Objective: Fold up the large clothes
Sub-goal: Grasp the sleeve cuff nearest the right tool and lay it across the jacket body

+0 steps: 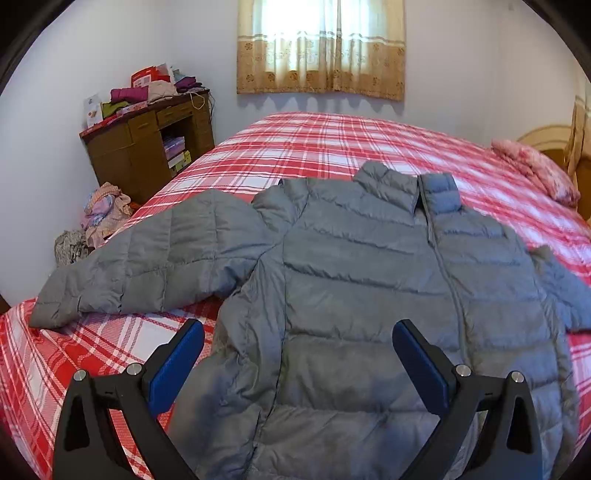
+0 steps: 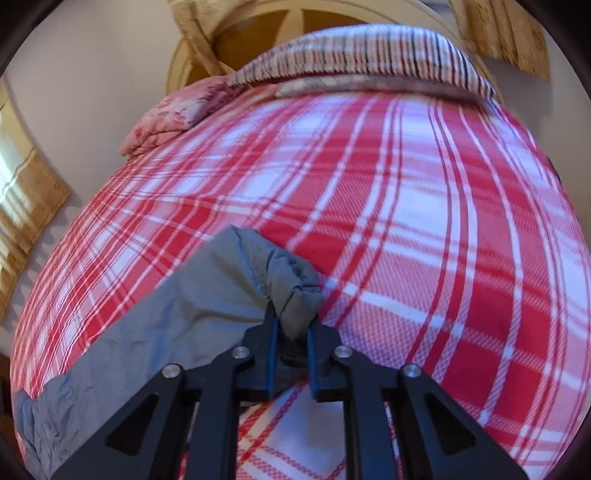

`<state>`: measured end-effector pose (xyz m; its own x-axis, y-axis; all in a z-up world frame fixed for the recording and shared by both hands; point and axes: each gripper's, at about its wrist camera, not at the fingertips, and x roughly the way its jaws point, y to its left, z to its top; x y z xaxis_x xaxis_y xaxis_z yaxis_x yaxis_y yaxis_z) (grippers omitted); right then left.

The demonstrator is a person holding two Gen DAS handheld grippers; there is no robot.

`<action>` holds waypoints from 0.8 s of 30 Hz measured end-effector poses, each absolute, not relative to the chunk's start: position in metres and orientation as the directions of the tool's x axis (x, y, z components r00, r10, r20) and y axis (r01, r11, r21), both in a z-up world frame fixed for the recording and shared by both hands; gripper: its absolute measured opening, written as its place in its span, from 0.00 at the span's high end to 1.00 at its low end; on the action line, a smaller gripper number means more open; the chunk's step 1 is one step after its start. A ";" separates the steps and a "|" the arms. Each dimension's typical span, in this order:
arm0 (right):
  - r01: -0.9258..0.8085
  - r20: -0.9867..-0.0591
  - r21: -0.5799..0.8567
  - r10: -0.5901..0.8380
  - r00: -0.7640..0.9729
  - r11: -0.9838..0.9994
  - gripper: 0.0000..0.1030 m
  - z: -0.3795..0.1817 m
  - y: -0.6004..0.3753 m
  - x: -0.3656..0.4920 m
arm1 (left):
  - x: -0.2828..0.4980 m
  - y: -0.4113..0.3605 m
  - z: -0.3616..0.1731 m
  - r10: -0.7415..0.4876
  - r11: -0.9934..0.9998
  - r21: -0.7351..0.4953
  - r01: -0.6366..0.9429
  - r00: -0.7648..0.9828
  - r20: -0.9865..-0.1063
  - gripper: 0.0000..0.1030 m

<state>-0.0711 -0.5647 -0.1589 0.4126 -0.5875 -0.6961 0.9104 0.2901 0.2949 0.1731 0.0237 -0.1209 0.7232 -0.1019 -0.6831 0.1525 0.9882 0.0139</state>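
Grey quilted nylon fills the left wrist view: a puffer jacket lies front-up and zipped on a bed covered in red-and-white plaid, its collar toward the far wall and its hem nearest the camera; one sleeve stretches flat out to the picture's left, the other runs off toward the right edge; the left gripper hovers over the lower part of the jacket with its blue pads spread wide and nothing between them, one finger over the plaid and one over the jacket; only this view shows the whole garment, along with a brown cabinet piled with clothes in the far left corner, a heap of fabric on the floor beside it, a curtained window and a pink pillow at the right.

Plaid again takes up most of the right wrist view, but the jacket appears there only as one sleeve end; the right gripper is pinched narrow on the bunched cuff, pads pressing the grey cloth from both sides; the sleeve trails off to the lower left across the bed; beyond lie the pink pillow, a striped folded blanket and a rounded wooden headboard, which the other view barely catches.
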 end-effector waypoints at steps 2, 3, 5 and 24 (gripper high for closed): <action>0.893 -0.649 0.272 -0.618 0.445 0.358 0.87 -0.136 -0.550 -0.065 | 0.169 0.025 -0.121 -0.097 0.987 0.027 0.157 0.731 -0.676 0.01; 0.876 -0.620 0.261 -0.625 0.474 0.406 0.87 -0.120 -0.540 -0.061 | 0.166 0.027 -0.121 -0.096 0.987 0.032 0.157 0.736 -0.671 0.01; 0.840 -0.573 0.238 -0.628 0.526 0.487 0.87 -0.094 -0.518 -0.050 | 0.162 0.032 -0.120 -0.094 0.987 0.034 0.155 0.743 -0.662 0.01; 0.127 -0.489 0.118 -0.054 0.870 0.985 0.88 -0.044 -0.144 0.144 | 0.125 0.128 -0.118 0.002 1.000 0.019 0.012 0.786 -0.619 0.01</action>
